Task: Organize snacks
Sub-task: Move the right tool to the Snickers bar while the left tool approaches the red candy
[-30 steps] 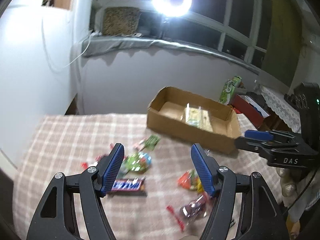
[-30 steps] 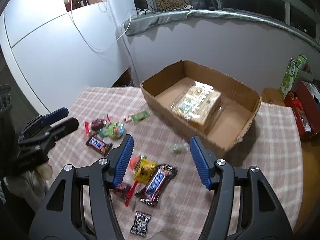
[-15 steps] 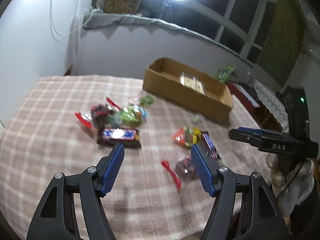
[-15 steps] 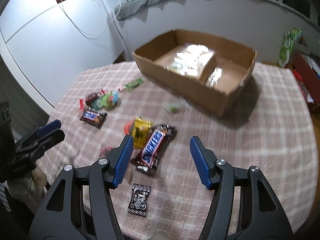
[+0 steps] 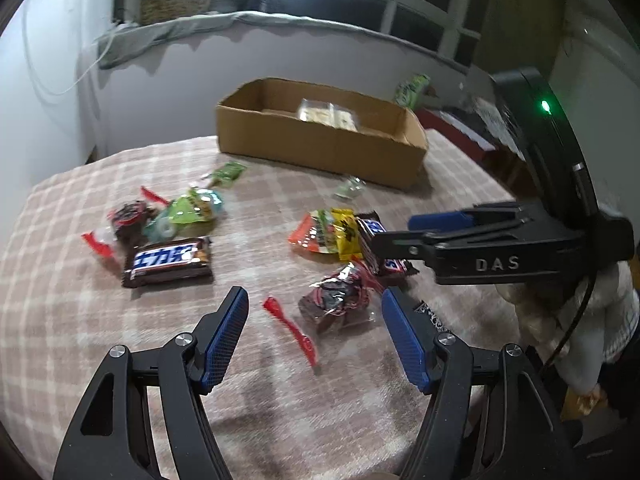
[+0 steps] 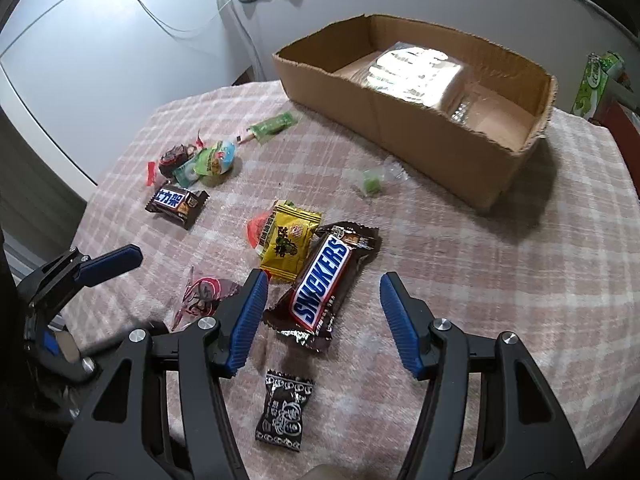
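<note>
Left wrist view: the left gripper (image 5: 314,338) has been lowered toward the checked cloth (image 5: 60,320) since a second ago, when the cardboard box (image 5: 320,148) lay close ahead; the box is now far beyond the fingers. The jaws are spread, with nothing between them. A clear-wrapped dark sweet (image 5: 340,300) lies just ahead, between the fingertips and well short of the box, so a pick-up is judged to be starting. A chocolate bar (image 5: 168,260) lies left of it. The right gripper (image 5: 440,228) hangs over the snack pile, on the near side of the box.

Right wrist view: the right gripper (image 6: 320,312) has likewise descended, jaws spread and empty. A Snickers bar (image 6: 324,284) lies between the fingers, well short of the box (image 6: 420,128). A yellow packet (image 6: 290,240) touches the bar and may be caught with it. A black sweet (image 6: 286,408) lies nearer the camera. The left gripper (image 6: 108,264) stands close by, so collision is possible. Only a clear packet (image 6: 416,72) is seen boxed.
</note>
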`<state>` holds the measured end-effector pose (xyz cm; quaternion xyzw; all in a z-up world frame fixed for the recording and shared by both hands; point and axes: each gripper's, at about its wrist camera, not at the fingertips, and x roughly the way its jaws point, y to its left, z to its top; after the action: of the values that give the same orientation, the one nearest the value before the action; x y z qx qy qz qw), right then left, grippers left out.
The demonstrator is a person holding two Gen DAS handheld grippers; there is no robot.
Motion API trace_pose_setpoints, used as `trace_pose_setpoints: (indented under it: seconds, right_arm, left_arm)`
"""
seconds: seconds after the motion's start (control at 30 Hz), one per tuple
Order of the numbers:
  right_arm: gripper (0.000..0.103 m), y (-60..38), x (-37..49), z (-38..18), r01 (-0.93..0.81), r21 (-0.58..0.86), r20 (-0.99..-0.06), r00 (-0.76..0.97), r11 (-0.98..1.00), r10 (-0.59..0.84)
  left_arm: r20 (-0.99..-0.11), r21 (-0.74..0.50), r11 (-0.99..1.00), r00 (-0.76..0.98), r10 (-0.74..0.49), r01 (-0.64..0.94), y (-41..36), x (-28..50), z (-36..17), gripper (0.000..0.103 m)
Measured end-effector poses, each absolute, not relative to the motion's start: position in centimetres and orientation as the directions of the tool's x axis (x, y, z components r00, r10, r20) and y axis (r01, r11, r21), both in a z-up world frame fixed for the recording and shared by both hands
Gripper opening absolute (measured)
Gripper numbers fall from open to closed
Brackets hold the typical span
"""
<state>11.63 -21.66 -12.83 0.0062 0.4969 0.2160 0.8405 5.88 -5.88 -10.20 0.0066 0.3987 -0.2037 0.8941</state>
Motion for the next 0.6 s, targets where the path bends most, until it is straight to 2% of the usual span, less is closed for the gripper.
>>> trace_pose_setpoints:
  seconds: [0.47, 0.6]
  right_arm:
    - [0.06, -20.4, 13.4, -14.7, -0.379, 0.166, -0.873, 0.374, 0.911, 0.314]
    - [0.055, -20.3, 13.6, -14.7, -0.386, 0.146, -0.879, 0.373, 0.911, 0.299]
  left_arm:
    - [-0.765, -0.066, 0.892, 0.551, -0.333, 0.447, -7.9, 7.8, -12.5, 0.069]
    - [-0.763, -0.073, 0.887, 0.547, -0.344, 0.456, -8.0, 8.1, -12.6, 0.069]
